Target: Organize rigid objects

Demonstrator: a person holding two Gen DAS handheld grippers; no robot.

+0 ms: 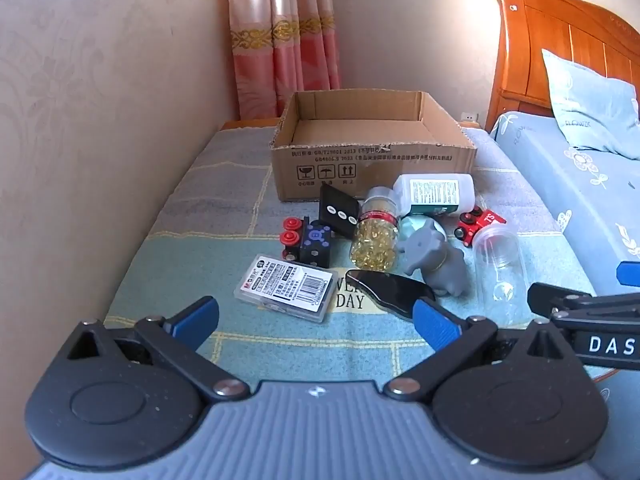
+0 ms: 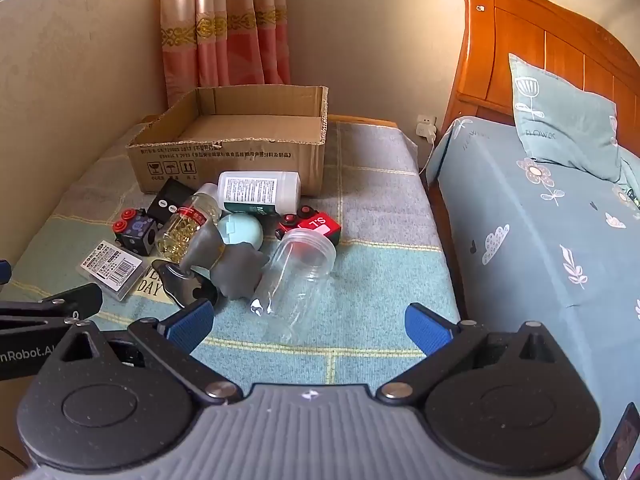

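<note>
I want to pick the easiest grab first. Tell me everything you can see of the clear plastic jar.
The clear plastic jar lies on its side on the checked blanket, lidless and apparently empty. It looks like thin rigid see-through plastic with a threaded neck. Its open mouth faces the red toy car, which it looks to touch; the grey toy animal lies against its side.

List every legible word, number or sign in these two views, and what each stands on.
"DAY": blanket.
"TS": red toy car.
"FLOWERS" (partly blurred): pillow.
"DAS", cut off: right tool.
"nRobot.AI", cut off: left tool.
Three handling pictograms: cardboard box; its print lines are too blurred.
Labels on white bottle and flat plastic case: too small.
</note>
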